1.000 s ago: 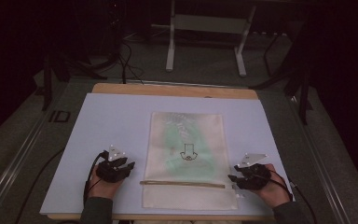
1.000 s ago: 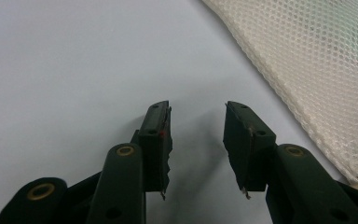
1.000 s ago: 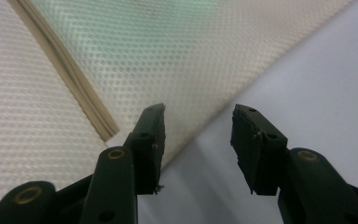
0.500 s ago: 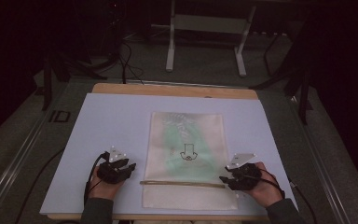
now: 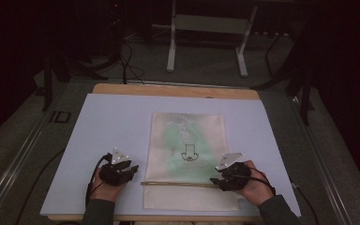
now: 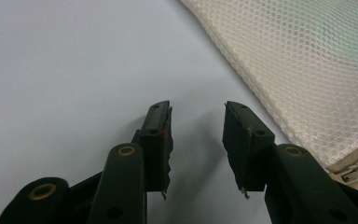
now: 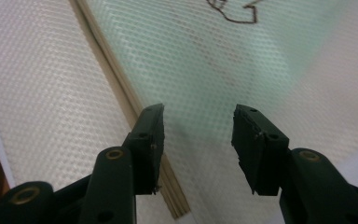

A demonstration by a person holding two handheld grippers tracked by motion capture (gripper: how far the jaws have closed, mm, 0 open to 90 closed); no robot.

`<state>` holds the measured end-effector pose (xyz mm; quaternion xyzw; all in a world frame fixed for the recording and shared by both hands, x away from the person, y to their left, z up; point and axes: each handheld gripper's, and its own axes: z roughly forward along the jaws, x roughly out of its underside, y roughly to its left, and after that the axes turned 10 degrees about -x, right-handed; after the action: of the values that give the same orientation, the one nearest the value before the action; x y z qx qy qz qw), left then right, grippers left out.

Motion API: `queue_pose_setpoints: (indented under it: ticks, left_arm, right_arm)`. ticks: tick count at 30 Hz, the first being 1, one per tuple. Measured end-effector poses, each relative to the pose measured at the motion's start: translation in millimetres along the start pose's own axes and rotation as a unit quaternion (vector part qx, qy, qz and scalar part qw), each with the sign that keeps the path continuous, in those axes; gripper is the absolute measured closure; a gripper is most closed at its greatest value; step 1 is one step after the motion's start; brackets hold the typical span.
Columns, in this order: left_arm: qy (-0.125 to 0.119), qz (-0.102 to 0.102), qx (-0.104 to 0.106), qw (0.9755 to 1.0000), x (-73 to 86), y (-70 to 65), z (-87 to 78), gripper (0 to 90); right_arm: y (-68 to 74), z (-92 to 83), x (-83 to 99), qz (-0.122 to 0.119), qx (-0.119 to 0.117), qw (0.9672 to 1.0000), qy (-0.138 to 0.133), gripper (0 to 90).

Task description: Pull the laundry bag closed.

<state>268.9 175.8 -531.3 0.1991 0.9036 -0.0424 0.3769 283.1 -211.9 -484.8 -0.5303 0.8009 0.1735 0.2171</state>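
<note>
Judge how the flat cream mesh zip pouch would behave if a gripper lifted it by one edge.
The flat cream mesh zip pouch would probably flop, since its thin netting lies limp on the pale blue table cover. It likely weighs little. The zip strip may stay somewhat straighter.

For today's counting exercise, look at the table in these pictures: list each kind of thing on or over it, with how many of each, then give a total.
Mesh bags: 1
Zips across the bag: 1
Pale blue mats under the bag: 1
Hand-held grippers: 2, the left gripper and the right gripper, both open
Total: 5
</note>
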Motion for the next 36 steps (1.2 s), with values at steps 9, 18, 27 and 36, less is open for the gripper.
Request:
queue_pose_setpoints:
  ticks: [9, 18, 27, 36]
  left_arm:
    - [-0.001, 0.008, 0.007, 0.9999, -0.6, -3.8, 0.1, 61.2]
    - [-0.007, 0.012, 0.015, 0.9998, -1.0, -4.6, -1.1, 61.2]
    - [-0.006, 0.017, 0.017, 0.9997, -1.4, -6.7, -0.6, 61.0]
    - [-0.008, 0.017, 0.016, 0.9997, -1.4, -6.7, -1.5, 60.3]
  right_arm:
    - [4.9, 10.4, -12.3, -0.012, -0.019, 0.9997, 0.004, 49.2]
    - [11.0, 20.4, -23.8, -0.031, -0.032, 0.9989, 0.01, 50.2]
    - [17.7, 32.6, -37.4, -0.052, -0.048, 0.9975, 0.01, 51.6]
    - [23.7, 38.4, -52.5, -0.066, -0.065, 0.9957, -0.002, 53.0]
